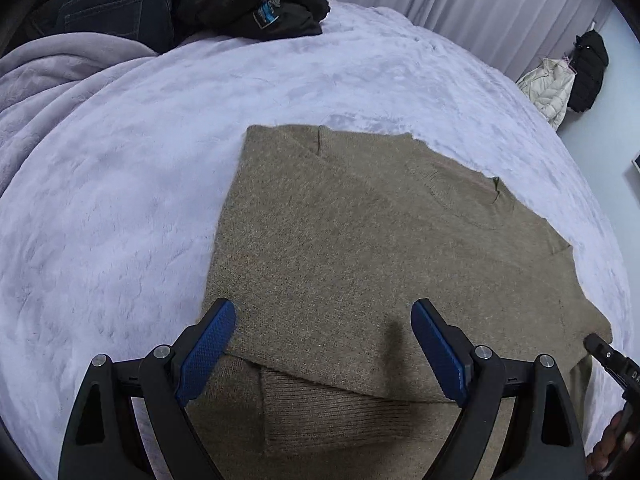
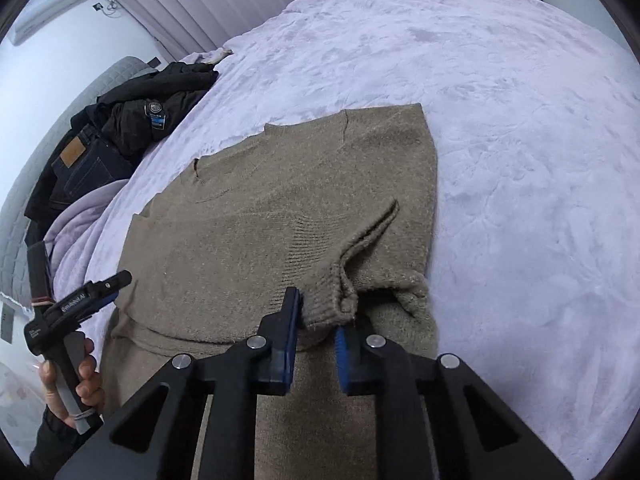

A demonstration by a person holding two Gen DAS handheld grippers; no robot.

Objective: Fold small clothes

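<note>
Right gripper [image 2: 318,320] pinches a bunched cuff of the tan sweater [image 2: 248,216], which lies spread on the bed [image 2: 520,120]; left gripper [image 1: 324,332] hovers above it, jaws wide, holding nothing.

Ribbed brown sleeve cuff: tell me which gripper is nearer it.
Right. The right gripper is pinching the ribbed brown sleeve cuff; the left gripper hovers open, apart from it, over the sweater's other side.
</note>
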